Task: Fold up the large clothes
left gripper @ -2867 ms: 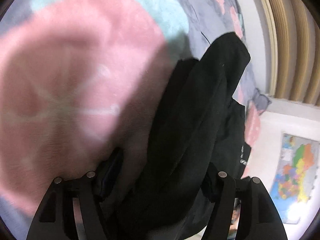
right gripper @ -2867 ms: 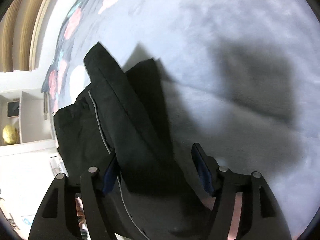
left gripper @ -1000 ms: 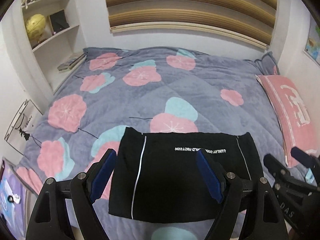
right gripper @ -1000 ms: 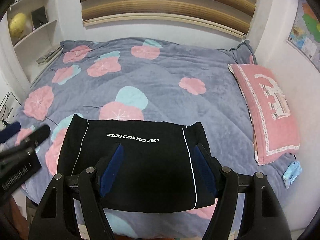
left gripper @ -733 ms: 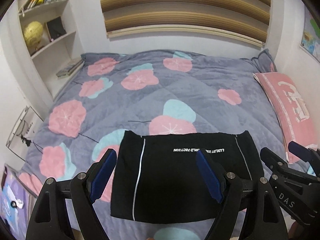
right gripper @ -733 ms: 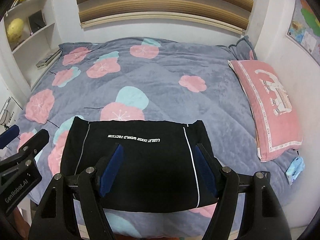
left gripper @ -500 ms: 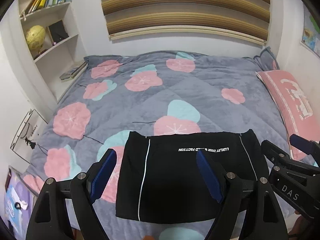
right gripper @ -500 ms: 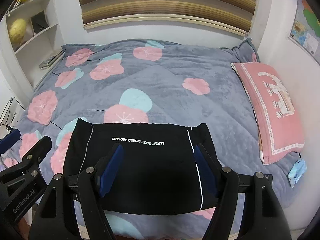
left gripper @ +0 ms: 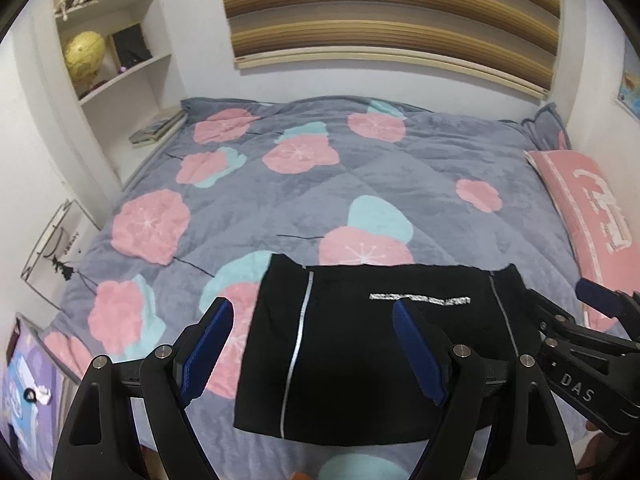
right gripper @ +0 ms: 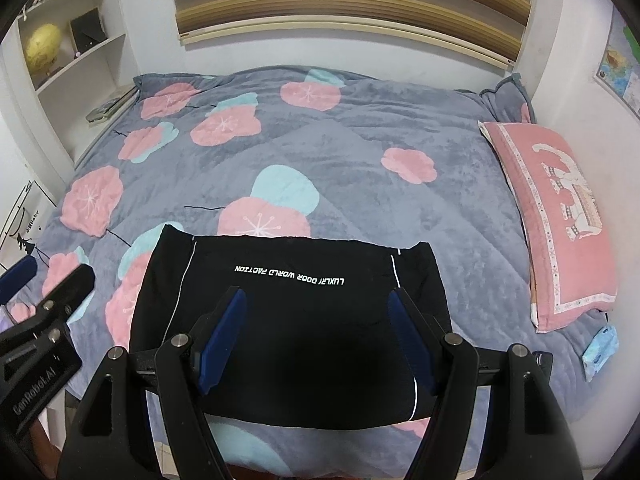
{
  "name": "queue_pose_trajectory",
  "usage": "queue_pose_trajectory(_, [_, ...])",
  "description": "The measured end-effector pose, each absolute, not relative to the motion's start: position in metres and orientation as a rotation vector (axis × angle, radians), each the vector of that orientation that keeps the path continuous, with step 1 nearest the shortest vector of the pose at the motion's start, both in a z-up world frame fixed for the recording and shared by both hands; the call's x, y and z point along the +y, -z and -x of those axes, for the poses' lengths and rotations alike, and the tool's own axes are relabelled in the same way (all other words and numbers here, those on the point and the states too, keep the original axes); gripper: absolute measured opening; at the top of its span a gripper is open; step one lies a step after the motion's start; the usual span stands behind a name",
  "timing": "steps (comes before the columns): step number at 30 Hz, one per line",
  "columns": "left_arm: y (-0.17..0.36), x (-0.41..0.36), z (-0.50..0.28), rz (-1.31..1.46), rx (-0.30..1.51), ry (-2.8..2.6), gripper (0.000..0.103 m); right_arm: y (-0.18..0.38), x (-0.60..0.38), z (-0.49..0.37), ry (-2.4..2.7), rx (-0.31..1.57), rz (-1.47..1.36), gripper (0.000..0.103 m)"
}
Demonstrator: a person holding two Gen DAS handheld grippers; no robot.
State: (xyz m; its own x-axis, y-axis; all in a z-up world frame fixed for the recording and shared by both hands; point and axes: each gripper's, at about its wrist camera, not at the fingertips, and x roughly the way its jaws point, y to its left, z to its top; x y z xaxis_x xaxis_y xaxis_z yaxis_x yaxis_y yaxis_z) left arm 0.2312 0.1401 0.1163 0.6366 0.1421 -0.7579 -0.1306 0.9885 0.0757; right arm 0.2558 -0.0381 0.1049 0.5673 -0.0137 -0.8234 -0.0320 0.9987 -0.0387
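A black garment (left gripper: 372, 344) with thin white stripes and a line of white lettering lies folded into a flat rectangle near the front edge of the bed; it also shows in the right wrist view (right gripper: 296, 320). My left gripper (left gripper: 310, 316) is open and empty, held above and in front of the garment. My right gripper (right gripper: 316, 304) is open and empty too, also raised clear of the cloth. Each gripper shows at the edge of the other's view: the right one (left gripper: 576, 344) and the left one (right gripper: 40, 300).
The bed is covered by a grey quilt (left gripper: 360, 184) with pink and teal flowers. A pink pillow (right gripper: 556, 224) lies along the right wall. White shelves (left gripper: 120, 68) with a globe and books stand at the left. A striped blind hangs behind the bed.
Earlier both grippers held the bunched black garment close to the quilt. Now it lies folded flat, both grippers have let go and pulled back and up; in the last second the views barely shift.
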Motion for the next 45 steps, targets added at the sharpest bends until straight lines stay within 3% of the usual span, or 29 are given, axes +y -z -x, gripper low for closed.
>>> queue_pose_trajectory(45, [-0.093, 0.142, -0.246, -0.026, 0.952, -0.2, 0.083, -0.078, -0.054, -0.26, 0.016, 1.047, 0.055, 0.075])
